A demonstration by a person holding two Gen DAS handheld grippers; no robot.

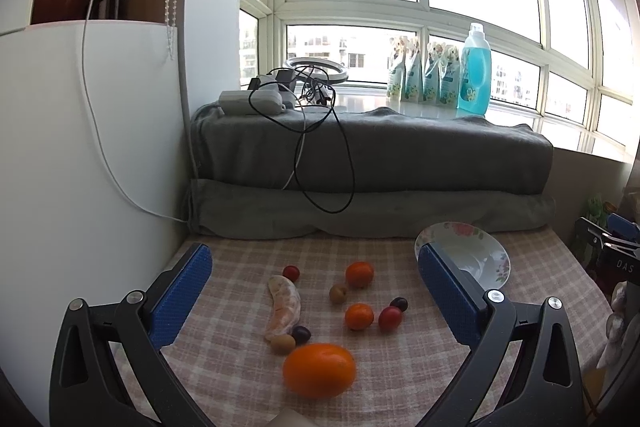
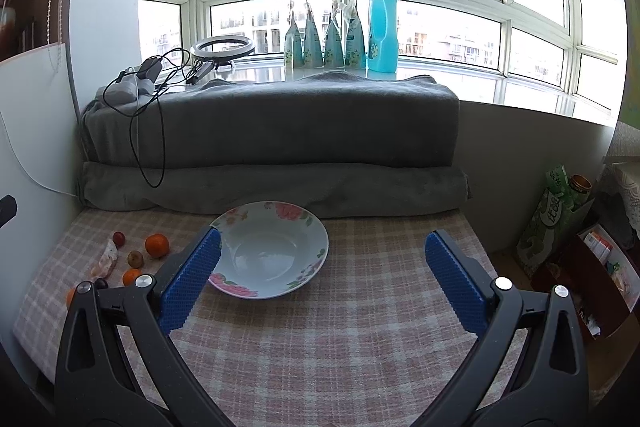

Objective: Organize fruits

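The fruits lie loose on the checked counter (image 1: 248, 359), none yet in the floral bowl (image 2: 272, 251) at their 2 o'clock. Nearest is the large orange (image 1: 319, 370), at 6 o'clock of the cluster. The left gripper (image 1: 314, 287) hovers over them, jaws wide and empty. Best to lower squarely astride that orange and close gently. The right gripper (image 2: 322, 279), also spread and empty, faces the bowl.

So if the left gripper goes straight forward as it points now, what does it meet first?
Probably the large orange, which lies nearest between the open fingers of the left gripper. The smaller fruits lie beyond it. Depth is hard to judge; if held high, it may pass above.
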